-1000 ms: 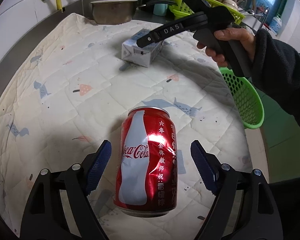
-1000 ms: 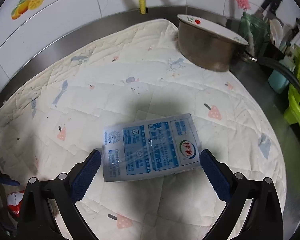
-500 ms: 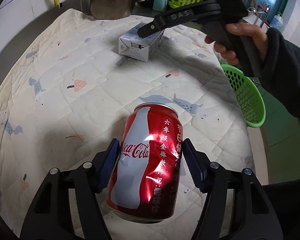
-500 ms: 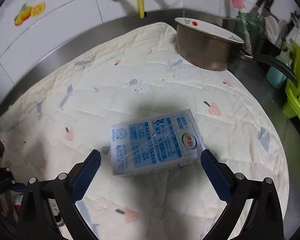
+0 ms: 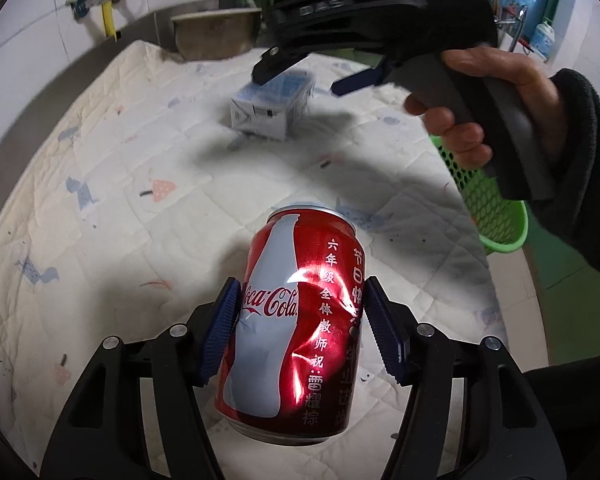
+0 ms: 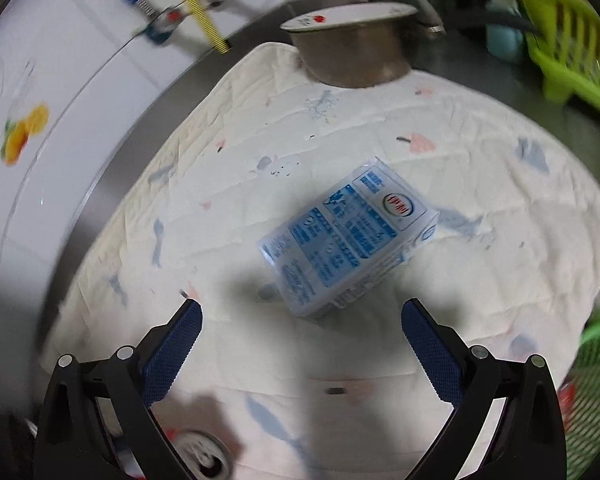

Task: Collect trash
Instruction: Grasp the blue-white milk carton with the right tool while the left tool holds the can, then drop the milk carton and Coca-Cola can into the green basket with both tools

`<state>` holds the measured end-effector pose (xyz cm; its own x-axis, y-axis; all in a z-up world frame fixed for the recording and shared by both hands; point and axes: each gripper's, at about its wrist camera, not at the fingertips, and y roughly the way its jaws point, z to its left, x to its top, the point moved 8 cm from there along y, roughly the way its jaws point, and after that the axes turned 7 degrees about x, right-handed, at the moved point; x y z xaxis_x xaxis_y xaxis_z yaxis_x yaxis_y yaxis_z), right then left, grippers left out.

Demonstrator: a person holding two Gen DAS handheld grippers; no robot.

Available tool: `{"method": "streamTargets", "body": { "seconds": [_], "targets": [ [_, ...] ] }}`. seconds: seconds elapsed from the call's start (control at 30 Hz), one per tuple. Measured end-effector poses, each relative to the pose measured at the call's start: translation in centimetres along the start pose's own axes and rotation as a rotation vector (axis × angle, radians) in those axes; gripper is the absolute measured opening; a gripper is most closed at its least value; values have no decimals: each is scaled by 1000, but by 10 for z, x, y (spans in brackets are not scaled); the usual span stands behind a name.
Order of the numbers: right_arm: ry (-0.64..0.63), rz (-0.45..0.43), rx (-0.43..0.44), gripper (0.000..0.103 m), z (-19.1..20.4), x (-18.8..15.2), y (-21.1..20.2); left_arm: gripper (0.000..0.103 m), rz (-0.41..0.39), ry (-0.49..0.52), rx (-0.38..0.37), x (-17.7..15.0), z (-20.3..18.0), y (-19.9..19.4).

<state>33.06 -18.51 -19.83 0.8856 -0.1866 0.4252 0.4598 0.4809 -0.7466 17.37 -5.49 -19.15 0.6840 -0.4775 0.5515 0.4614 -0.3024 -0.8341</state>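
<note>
A dented red Coca-Cola can [image 5: 300, 328] is clamped between my left gripper's blue pads [image 5: 220, 334] and held above the quilted mat [image 5: 112, 184]. Its silver top [image 6: 202, 454] shows at the bottom of the right wrist view. A blue-and-white milk carton [image 6: 348, 236] lies on its side on the mat; it also shows in the left wrist view [image 5: 272, 110]. My right gripper [image 6: 300, 348] is open and empty, hovering above and short of the carton. In the left wrist view it [image 5: 300, 76] is held by a hand over the carton.
A green mesh basket [image 5: 488, 204] hangs at the mat's right edge, also in the right wrist view [image 6: 592, 392]. A metal pot [image 6: 352, 52] stands at the mat's far end. A lime dish rack [image 6: 572, 32] is at the far right. Tiled wall and taps lie behind.
My left gripper closed on the can and lifted it off the mat. My right gripper pulled back and rose from around the carton, staying open; the view swung and the carton now appears turned.
</note>
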Motion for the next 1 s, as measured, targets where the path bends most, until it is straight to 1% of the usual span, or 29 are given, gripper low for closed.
{"method": "streamTargets", "body": {
  "seconds": [0.07,0.17,0.23,0.3,0.4,0.53,0.57,0.6,0.63,0.7,0.73,0.77,0.83,0.9,0.93,0.97,1.0],
  "targets": [
    [78,0,3,97,-4,3,3,62,-7,-9,5,0,5,-4],
    [264,-1,33,97,-14,8,12,62,-13,-34,15,-1,15,-6],
    [350,-13,25,97,-20,12,15,62,-14,-45,13,-1,19,-6],
    [417,-25,23,97,-19,17,19,62,-17,-51,13,-2,22,-5],
    [489,-27,-11,96,-19,23,30,62,-15,-55,9,-4,24,-3],
    [538,-8,-78,93,-26,26,48,62,-17,-61,5,-6,25,-3],
    [553,-2,-89,81,-29,24,52,62,-18,-64,5,-6,25,-4],
    [567,-1,-94,78,-32,23,55,62,-18,-66,5,-6,26,-4],
    [569,-9,-88,77,-34,22,54,62,-20,-72,5,-6,27,-4],
    [532,-11,-69,75,-31,23,52,62,-20,-78,10,-5,30,-5],
    [509,-11,-61,70,-30,22,50,62,-21,-81,13,-5,31,-5],
    [499,-15,-54,52,-31,22,47,62,-23,-84,13,-4,31,-5],
    [478,-28,-8,43,-31,21,38,62,-25,-87,15,-2,30,-6],
    [470,7,25,40,-33,14,32,62,-30,-88,4,3,25,-8],
    [482,18,47,40,-35,9,29,62,-31,-85,4,4,24,-8],
    [488,21,85,41,-36,8,27,62,-33,-80,5,6,21,-8],
    [489,14,106,47,-37,8,25,62,-36,-78,3,8,18,-8]
  ]
}}
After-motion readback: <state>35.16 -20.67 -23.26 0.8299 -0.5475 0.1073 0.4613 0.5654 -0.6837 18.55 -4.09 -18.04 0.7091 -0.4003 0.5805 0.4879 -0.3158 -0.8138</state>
